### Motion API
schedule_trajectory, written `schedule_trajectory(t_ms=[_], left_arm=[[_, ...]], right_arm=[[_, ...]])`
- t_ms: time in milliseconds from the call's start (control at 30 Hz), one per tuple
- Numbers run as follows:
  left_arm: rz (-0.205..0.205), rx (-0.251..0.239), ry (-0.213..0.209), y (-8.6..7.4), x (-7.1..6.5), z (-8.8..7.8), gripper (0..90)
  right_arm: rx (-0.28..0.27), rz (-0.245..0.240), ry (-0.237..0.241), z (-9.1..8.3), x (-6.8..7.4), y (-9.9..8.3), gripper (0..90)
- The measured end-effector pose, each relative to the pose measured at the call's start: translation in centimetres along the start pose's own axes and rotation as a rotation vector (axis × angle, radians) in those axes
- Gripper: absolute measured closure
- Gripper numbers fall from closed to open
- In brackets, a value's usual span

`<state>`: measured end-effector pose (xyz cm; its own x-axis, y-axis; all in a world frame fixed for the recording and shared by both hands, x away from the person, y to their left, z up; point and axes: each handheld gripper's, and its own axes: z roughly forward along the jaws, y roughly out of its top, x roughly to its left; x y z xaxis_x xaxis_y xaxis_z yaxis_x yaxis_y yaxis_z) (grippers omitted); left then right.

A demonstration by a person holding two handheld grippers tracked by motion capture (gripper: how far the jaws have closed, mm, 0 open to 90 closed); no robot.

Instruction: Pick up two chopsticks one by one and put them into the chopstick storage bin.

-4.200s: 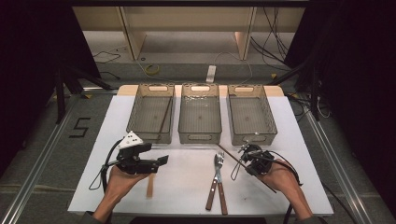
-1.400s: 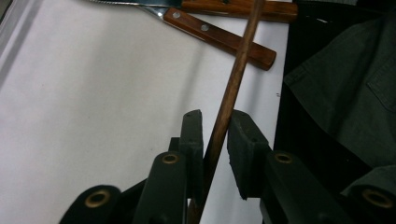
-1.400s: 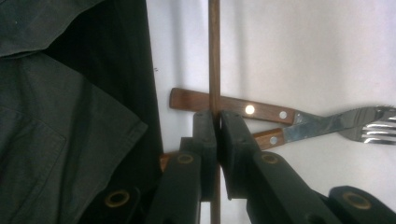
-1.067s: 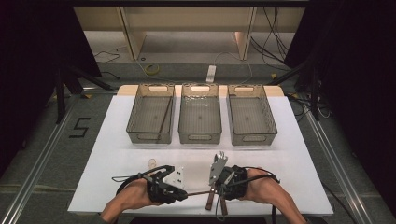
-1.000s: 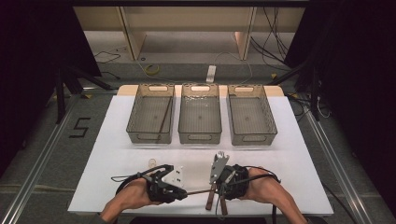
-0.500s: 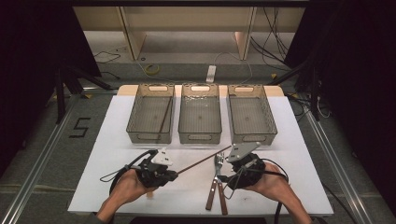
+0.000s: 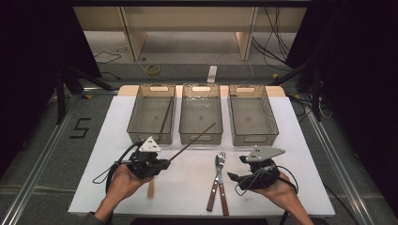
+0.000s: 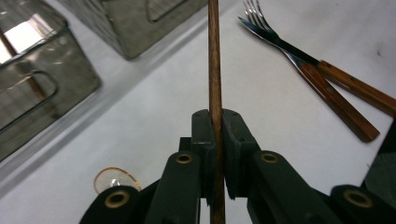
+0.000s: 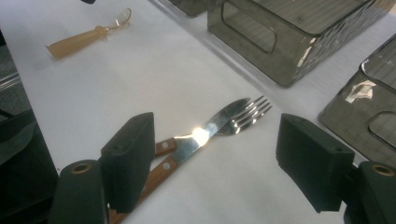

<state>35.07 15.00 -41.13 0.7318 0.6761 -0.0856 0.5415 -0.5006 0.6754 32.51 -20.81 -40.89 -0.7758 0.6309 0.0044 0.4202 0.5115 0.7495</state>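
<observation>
1. Chopstick (image 7: 192, 139): a thin, dark wooden rod, it ran from lower left of centre in the high view up toward the middle bin (image 7: 201, 114), its far tip over that bin's near wall. It looked light and stiff, with a smooth, round shaft that could roll or pivot between flat pads
2. Left gripper (image 7: 162, 163) was clamped on the chopstick's near end; in the left gripper view the jaws pressed together on the shaft (image 8: 215, 84), which stood up the centre of the frame
3. Judged from that hold, gripping so near one end left a long free length that would swing easily; a hold closer to the middle would steady it
4. Right gripper (image 7: 237, 180), at the lower right of the high view, had just been opening its jaws; in the right gripper view they stood wide apart with nothing between them, above the knife and fork (image 9: 219, 123)
5. Another chopstick (image 7: 165, 116) lay in the left bin (image 7: 151, 112) at upper left of centre, a likely place for this one
</observation>
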Motion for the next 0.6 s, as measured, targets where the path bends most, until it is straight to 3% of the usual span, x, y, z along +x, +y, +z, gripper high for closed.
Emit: schedule_trajectory(t_ms=[100, 233, 333, 533, 600], left_arm=[[-0.008, -0.010, 0.012, 0.1, 0.4, -0.1, 84.0], [-0.054, -0.037, 0.057, 0.2, 1.6, -0.4, 84.1], [-0.082, -0.060, 0.064, 0.3, 2.3, -0.6, 84.0], [-0.125, -0.102, 0.107, 0.8, 4.0, -1.2, 84.0], [-0.135, -0.104, 0.113, 0.9, 4.4, -1.2, 84.0]], right_arm=[[0.004, 0.005, 0.000, 0.0, 0.0, -0.3, 28.6], [0.001, 0.046, -0.003, 0.2, -0.1, -0.8, 23.5], [-0.004, 0.065, -0.009, 0.2, 0.0, -1.1, 22.5], [-0.067, 0.091, -0.029, -0.3, 0.4, -1.5, 22.6], [-0.083, 0.108, -0.009, -0.5, 0.3, -1.7, 21.9]])
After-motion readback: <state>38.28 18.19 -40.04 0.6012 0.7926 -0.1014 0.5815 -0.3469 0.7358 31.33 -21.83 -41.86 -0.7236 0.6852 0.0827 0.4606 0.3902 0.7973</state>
